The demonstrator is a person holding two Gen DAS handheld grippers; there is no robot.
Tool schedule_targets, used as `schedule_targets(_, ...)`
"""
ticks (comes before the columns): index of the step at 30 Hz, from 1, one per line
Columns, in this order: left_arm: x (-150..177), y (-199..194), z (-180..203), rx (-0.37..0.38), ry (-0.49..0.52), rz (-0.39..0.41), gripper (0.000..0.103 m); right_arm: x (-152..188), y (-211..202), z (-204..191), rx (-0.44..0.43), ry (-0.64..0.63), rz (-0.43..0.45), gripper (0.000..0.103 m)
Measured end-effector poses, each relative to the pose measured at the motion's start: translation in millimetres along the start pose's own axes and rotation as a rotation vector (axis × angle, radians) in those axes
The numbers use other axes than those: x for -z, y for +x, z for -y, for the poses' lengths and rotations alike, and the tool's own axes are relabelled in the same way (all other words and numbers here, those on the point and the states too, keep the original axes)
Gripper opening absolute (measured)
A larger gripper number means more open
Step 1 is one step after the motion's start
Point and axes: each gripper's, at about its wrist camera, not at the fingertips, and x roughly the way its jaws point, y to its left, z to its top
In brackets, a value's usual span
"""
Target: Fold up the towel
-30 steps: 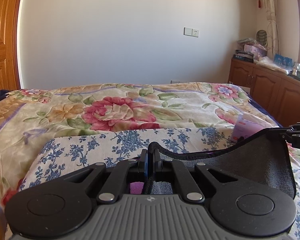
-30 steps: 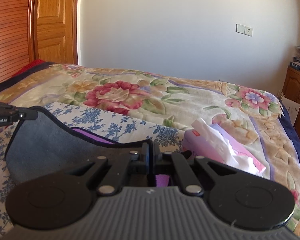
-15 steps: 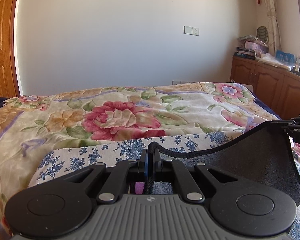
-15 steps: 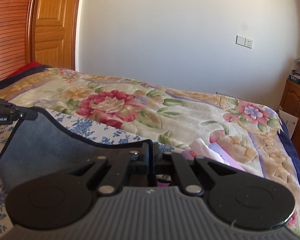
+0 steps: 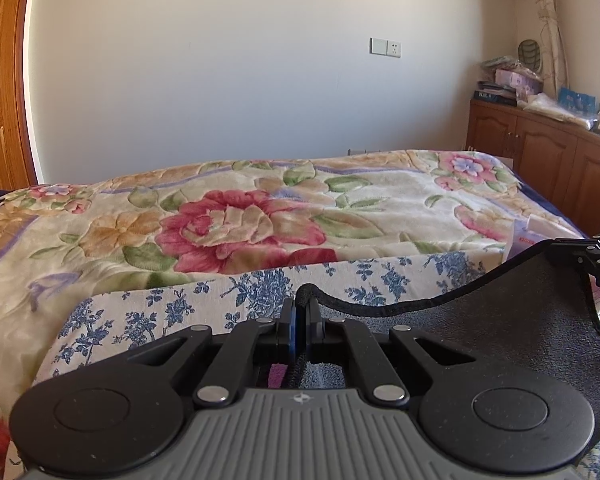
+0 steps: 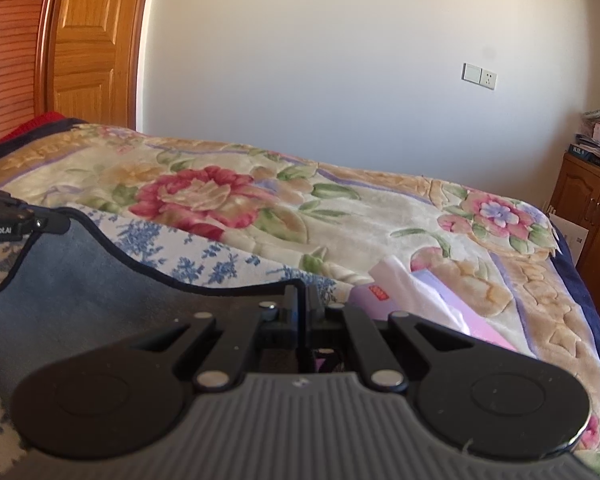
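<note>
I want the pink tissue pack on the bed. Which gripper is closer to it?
Right. The right gripper hangs just beside the tissue pack; the left gripper holds the towel farther away.

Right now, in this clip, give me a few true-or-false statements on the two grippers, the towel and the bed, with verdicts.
1. The left gripper is shut on the dark grey towel with black edging. True.
2. The right gripper is open and apart from the towel. False: it is shut on the towel's edge.
3. The towel's top edge sags between the two grippers. True.
4. The floral blanket on the bed is plain white. False: it has large red and pink flowers.
5. A blue-flowered white cloth lies beyond the towel. True.
</note>
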Motion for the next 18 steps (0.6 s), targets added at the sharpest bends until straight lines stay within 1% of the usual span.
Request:
schedule_targets(7, 11.6, 18.9, -0.4, -0.006, 0.006, -0.053, 0.005, 14.0, 15.5, 0.5, -0.005, 0.007, -0.047, 0.004)
schedule_targets(12, 19.0, 28.1, -1.2, -0.01, 0.009, -0.068, 0.005, 22.8, 23.8, 2.8, 0.0, 0.022, -0.073, 0.004)
schedule_targets(18, 21.1, 31.0, -0.1, -0.011, 0.011, -0.082, 0.006, 24.3, 24.2, 7.7, -0.003, 0.053, -0.082, 0.005)
